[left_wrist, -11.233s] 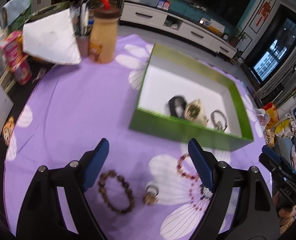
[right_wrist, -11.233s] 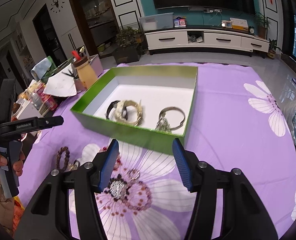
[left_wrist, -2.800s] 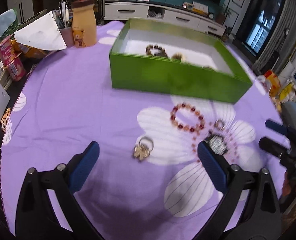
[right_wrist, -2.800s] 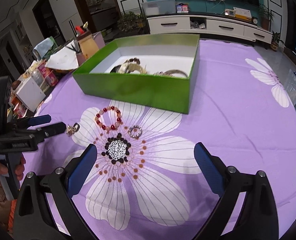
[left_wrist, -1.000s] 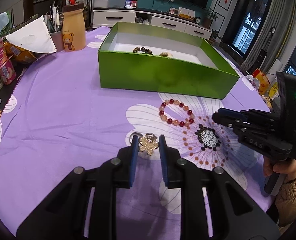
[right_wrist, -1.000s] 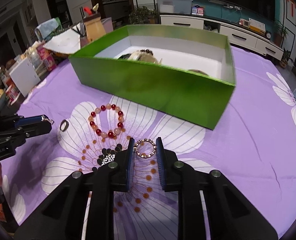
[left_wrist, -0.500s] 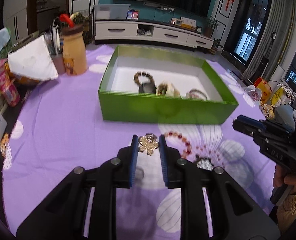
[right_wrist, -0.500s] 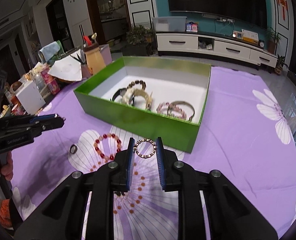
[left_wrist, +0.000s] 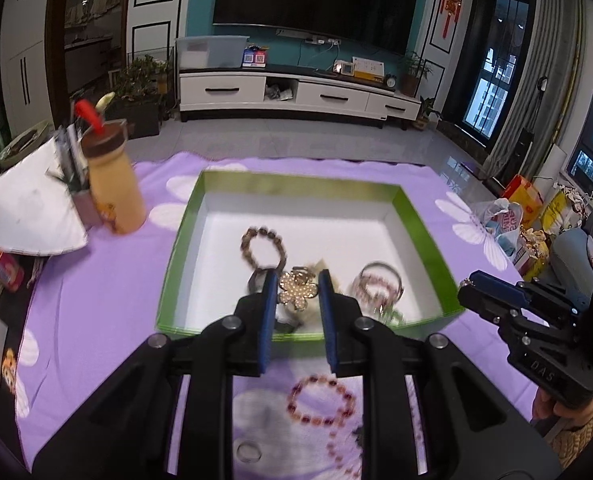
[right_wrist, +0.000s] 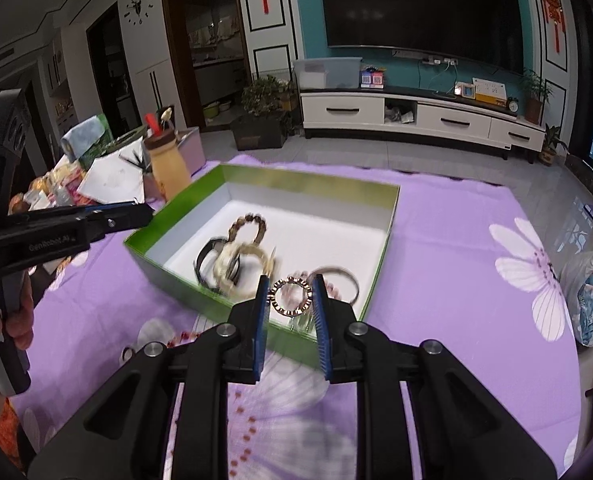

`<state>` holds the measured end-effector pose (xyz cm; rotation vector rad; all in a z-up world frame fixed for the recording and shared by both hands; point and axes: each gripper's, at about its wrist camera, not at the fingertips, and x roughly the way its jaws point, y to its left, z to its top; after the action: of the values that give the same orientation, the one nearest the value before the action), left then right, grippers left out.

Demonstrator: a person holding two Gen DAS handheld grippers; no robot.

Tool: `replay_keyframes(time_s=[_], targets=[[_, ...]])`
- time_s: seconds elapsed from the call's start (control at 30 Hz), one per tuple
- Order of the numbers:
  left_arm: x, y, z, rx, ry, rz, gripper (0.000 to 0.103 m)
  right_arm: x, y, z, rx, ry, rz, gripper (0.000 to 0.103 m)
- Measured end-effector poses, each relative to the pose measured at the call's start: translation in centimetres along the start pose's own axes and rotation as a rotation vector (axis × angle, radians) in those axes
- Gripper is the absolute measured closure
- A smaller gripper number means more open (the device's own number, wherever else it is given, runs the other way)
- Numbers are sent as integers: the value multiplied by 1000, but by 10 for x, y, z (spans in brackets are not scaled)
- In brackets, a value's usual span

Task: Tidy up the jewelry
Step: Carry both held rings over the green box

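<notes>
Left gripper [left_wrist: 297, 286] is clamped on a gold flower brooch [left_wrist: 297, 290], pinched between the blue pads [left_wrist: 267, 312] at frame centre, held above the near part of the green box [left_wrist: 180, 240]. Right gripper [right_wrist: 289, 292] is clamped on a small gold ring-shaped piece [right_wrist: 290, 295] between its pads, centre of its frame, over the near right corner of the same box [right_wrist: 392, 216]. Box sits mid-frame on the purple flowered cloth [left_wrist: 96, 280], white inside. Already in the box, left wrist view: brown bead bracelet [left_wrist: 262, 248] toward the upper left of the interior, silver bangle with a pink bead strand [left_wrist: 376, 284] at lower right; something pale and a dark band sit behind the fingers, mostly hidden. Right wrist view shows the dark band [right_wrist: 206, 260] and a pale chunky bracelet [right_wrist: 240, 264] overlapping at the box's lower left, blurred. Still on the cloth outside the box, lower centre of the left view: red bead bracelet [left_wrist: 322, 400], and a small ring [left_wrist: 248, 452] at the lower left of it, apart. Yellow bottle with brown cap [left_wrist: 112, 192] stands left of the box, near white paper [left_wrist: 32, 216]. Right gripper body shows at the right edge of the left view, left gripper body at the left edge of the right view.
</notes>
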<state>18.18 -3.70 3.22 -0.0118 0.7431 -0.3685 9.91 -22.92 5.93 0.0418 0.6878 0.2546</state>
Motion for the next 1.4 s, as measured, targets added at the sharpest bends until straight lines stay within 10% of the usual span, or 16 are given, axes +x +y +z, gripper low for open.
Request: replay_keyframes(time_s=[1.4], targets=[[132, -34, 33, 76, 127, 66, 82, 104, -33, 36, 31, 100, -49, 82]])
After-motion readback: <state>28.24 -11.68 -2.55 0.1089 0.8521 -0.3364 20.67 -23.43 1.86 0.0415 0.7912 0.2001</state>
